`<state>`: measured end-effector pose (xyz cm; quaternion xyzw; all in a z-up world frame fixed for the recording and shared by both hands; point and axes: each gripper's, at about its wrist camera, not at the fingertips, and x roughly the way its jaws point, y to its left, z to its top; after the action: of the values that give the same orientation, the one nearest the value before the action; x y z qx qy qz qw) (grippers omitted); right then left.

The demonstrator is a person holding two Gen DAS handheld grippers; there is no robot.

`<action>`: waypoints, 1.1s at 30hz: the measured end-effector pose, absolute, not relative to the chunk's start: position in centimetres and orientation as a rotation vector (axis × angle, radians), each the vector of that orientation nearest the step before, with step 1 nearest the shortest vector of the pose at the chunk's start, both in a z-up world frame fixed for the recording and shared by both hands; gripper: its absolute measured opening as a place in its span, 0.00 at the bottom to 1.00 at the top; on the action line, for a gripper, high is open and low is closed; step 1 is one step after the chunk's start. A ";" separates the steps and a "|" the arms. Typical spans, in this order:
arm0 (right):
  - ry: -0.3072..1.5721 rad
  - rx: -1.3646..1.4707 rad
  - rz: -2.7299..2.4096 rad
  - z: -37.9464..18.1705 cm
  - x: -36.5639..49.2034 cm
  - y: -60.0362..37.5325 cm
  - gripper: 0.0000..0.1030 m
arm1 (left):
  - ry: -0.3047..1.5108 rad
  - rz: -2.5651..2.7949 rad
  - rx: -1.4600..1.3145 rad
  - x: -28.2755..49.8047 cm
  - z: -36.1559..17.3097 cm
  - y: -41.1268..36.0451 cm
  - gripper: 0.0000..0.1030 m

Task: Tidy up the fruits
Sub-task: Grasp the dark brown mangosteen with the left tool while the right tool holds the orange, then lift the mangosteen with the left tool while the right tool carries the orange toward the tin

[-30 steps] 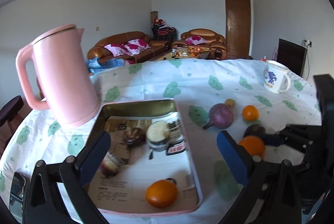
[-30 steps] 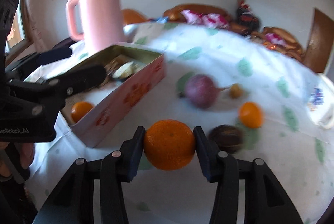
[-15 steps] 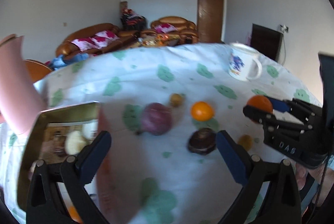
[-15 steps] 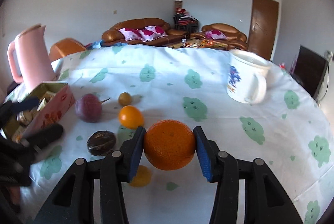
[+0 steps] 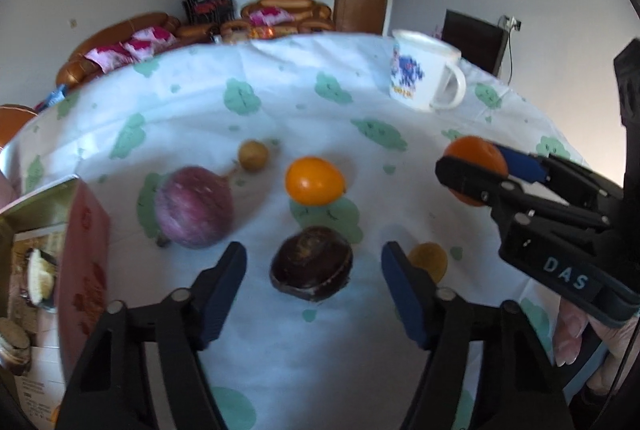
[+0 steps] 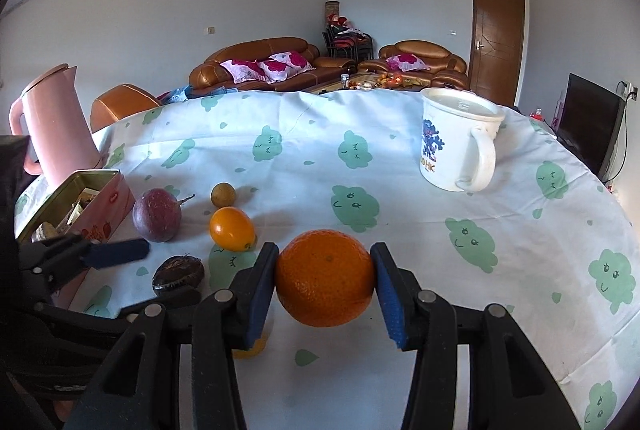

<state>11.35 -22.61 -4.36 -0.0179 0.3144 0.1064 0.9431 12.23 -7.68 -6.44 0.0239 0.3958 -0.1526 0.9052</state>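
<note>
Fruits lay loose on the worktop [image 6: 500, 270], beside the pink tin [image 6: 116, 197] rather than in it: a purple passion fruit [image 6: 157, 214], a small brown longan [image 6: 223, 194], a smooth orange fruit [image 6: 232, 228] and a dark wrinkled fruit [image 5: 311, 263]. One orange [image 6: 325, 277] was clamped in the right gripper [image 6: 325, 280] and held clear of the cloth, seemingly in transit. The left gripper [image 5: 312, 266] was spread wide with the dark wrinkled fruit between its fingers, apparently lined up to take it. Letters "DAS" showed on the right gripper's body, and the mug [image 6: 456, 141] carried letters that looked like "HK"; print inside the tin was too blurred to read.
</note>
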 end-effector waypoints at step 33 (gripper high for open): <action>0.560 -0.022 0.324 -3.6 9.8 -22.5 0.48 | 0.675 -0.236 -0.019 10.5 -4.8 -5.5 0.43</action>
<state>9.77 -22.54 -3.57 -0.0110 0.2751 0.1594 0.9480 10.49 -5.52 -4.78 -0.0094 0.3304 -0.1154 0.9367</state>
